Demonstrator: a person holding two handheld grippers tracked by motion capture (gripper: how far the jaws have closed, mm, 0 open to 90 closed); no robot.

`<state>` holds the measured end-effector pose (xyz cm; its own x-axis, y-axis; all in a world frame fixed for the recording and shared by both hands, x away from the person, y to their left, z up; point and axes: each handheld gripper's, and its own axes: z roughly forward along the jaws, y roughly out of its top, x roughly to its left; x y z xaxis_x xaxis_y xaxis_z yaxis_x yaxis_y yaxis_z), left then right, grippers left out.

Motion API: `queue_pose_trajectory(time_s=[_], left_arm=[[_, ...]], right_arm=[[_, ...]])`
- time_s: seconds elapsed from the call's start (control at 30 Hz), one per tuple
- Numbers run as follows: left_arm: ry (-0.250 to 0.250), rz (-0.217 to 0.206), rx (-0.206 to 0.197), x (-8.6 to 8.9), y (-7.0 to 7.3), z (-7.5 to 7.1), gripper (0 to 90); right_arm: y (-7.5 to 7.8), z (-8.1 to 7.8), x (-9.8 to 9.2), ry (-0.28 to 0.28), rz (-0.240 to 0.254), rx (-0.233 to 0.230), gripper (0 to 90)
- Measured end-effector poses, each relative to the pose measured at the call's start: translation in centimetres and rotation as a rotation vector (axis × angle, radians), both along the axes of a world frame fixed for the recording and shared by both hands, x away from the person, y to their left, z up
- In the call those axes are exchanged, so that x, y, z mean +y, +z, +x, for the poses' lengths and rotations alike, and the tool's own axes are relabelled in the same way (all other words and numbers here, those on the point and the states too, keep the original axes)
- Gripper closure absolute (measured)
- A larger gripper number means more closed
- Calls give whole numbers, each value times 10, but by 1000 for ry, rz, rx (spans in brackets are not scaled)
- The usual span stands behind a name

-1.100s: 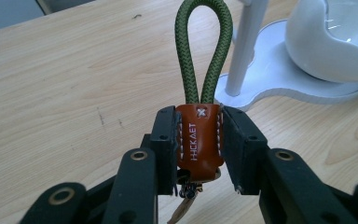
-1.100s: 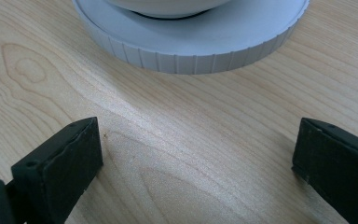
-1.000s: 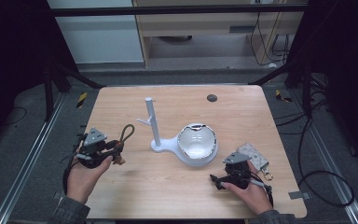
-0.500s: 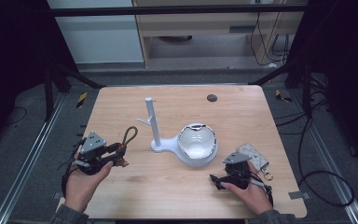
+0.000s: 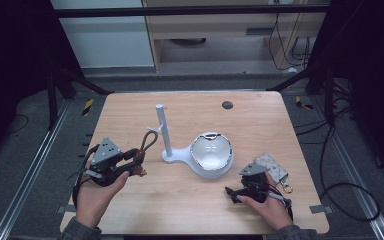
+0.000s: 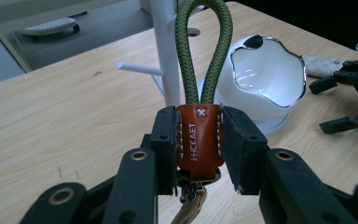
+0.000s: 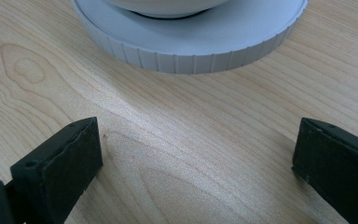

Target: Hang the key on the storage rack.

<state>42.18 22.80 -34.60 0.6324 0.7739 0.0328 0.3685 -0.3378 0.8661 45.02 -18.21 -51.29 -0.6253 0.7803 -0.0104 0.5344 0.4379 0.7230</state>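
Note:
My left gripper (image 5: 136, 162) (image 6: 199, 140) is shut on a key fob: a brown leather tab (image 6: 199, 138) with a green cord loop (image 6: 204, 44) (image 5: 149, 141) that stands up from the jaws. The loop is just left of the white stand's post (image 5: 163, 131) (image 6: 167, 51), close to a short peg (image 6: 137, 69) on it. The stand's round base holds a white bowl (image 5: 210, 154) (image 6: 265, 74). My right gripper (image 5: 231, 192) (image 7: 196, 158) rests low on the table, open, facing the ribbed base (image 7: 186, 42), with bare wood between its jaws.
A grey patterned pouch (image 5: 271, 167) with a metal ring lies by the right hand. A dark round hole (image 5: 227, 105) marks the far side of the wooden table (image 5: 190, 215). Cables and frame legs surround the table on the floor.
The left hand has lifted and moved right with the key fob, bringing the green loop closer to the post. The right gripper has stayed put.

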Motion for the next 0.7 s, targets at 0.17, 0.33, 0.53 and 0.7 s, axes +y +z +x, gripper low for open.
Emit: queue_pose_trajectory(time_s=[0.17, 0.33, 0.53, 0.7], left_arm=[[-3, 2, -3, -5, 3, 4, 662], [1, 0, 8, -11, 1, 16, 661], [19, 13, 19, -16, -5, 28, 661], [28, 11, 38, -19, -15, 37, 661]], right_arm=[[0, 0, 0, -1, 0, 0, 14], [0, 0, 0, -1, -1, 0, 14], [0, 0, 0, -1, 0, -1, 14], [0, 0, 0, -2, 0, -1, 14]])
